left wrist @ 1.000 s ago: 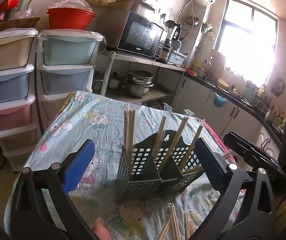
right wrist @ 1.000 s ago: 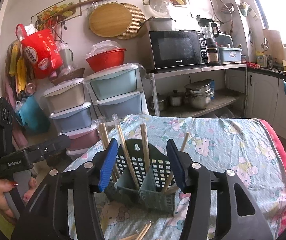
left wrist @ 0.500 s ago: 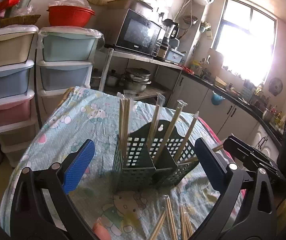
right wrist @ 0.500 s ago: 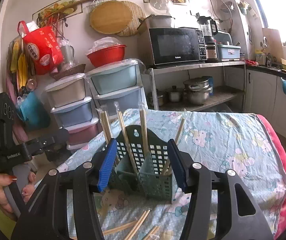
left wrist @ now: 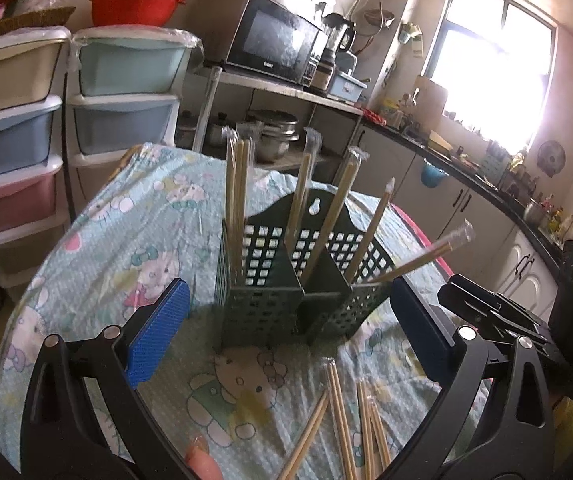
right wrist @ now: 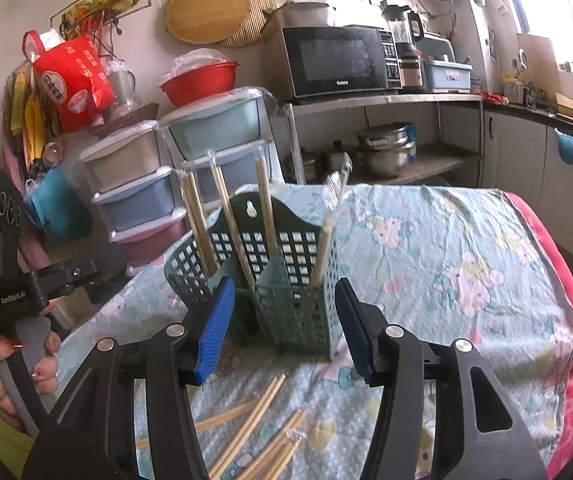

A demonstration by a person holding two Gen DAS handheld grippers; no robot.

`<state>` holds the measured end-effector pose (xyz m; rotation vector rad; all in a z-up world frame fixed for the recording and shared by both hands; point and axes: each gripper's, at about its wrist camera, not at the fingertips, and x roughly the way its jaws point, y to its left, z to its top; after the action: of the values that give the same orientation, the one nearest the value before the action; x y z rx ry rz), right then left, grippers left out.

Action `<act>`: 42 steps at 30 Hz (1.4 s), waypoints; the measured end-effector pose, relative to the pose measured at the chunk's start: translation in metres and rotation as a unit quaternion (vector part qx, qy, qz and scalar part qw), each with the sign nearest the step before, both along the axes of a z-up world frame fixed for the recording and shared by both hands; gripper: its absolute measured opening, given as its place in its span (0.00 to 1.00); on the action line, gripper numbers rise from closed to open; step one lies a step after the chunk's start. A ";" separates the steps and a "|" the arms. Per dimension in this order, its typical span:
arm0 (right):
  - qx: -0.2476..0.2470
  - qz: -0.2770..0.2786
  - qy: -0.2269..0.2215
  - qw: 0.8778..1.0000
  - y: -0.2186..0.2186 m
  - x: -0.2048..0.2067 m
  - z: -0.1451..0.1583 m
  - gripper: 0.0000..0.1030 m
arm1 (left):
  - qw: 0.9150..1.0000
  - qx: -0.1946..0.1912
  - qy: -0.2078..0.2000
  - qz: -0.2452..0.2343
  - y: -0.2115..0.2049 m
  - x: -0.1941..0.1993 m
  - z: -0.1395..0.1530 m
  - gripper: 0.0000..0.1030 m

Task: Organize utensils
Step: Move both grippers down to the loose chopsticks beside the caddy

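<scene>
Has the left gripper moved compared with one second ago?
Yes. In the left wrist view the green utensil basket and the microwave now sit higher in frame, and more loose chopsticks show below, so the left gripper has tilted downward.

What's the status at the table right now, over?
Left gripper and right gripper open, empty. Basket holds upright chopsticks. Loose chopsticks on cloth. Nothing blocking.

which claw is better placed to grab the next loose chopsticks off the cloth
Probably right: the right claw is open with loose chopsticks just below its tips. The left claw, also open, sees them off toward its right finger.
</scene>
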<state>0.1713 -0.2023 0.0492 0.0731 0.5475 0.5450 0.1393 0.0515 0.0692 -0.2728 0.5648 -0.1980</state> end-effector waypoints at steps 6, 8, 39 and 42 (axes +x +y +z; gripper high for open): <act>-0.005 0.000 0.013 1.000 -0.004 -0.002 -0.010 0.49 | 1.000 0.000 0.013 -0.009 -0.005 0.001 -0.010 0.90; -0.005 -0.001 0.017 1.000 -0.005 -0.003 -0.013 0.48 | 1.000 0.001 0.015 -0.012 -0.008 0.000 -0.012 0.90; -0.029 0.006 0.092 0.995 -0.016 -0.004 -0.065 0.41 | 0.992 0.012 0.101 -0.072 -0.047 0.021 -0.066 0.65; -0.032 0.013 0.103 0.994 -0.014 -0.002 -0.072 0.37 | 0.990 0.007 0.119 -0.078 -0.049 0.027 -0.075 0.55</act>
<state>0.1695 -0.2160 -0.0225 0.0625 0.7681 0.5489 0.1659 0.0024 -0.0058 -0.2402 0.8244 -0.3153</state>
